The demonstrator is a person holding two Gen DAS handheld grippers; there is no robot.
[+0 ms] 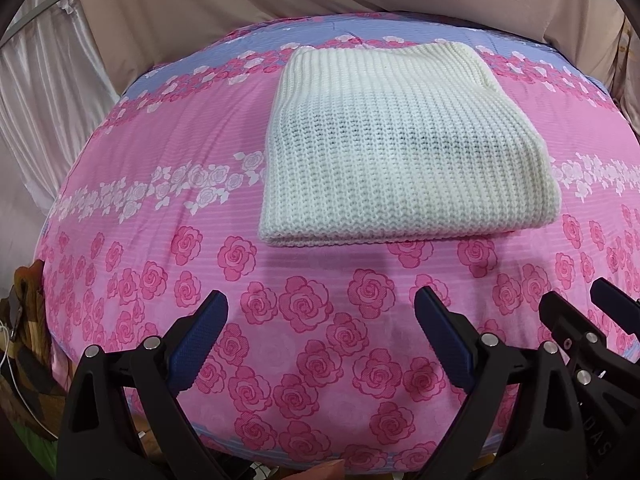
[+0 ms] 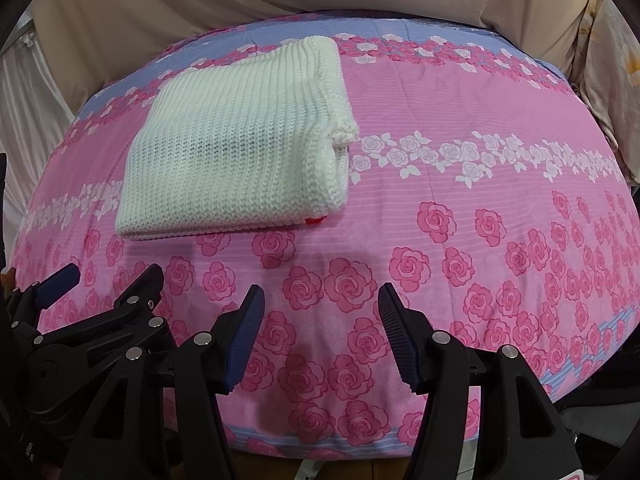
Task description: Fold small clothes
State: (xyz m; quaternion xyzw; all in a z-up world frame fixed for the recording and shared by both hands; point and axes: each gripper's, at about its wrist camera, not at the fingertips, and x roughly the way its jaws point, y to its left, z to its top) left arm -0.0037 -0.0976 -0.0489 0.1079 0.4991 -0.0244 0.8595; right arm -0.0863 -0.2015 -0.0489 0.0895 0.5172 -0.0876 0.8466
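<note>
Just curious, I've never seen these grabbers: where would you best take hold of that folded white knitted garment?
Probably the white knitted garment's thick near edge, approached low from the front: its stacked layers face both open grippers, left and right.

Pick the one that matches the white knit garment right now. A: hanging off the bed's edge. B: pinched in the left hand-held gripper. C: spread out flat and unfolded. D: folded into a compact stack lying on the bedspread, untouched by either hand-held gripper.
D: the white knit garment lies folded with layered edges on the rose bedspread, and both the left hand-held gripper and right hand-held gripper are open, short of it.
</note>
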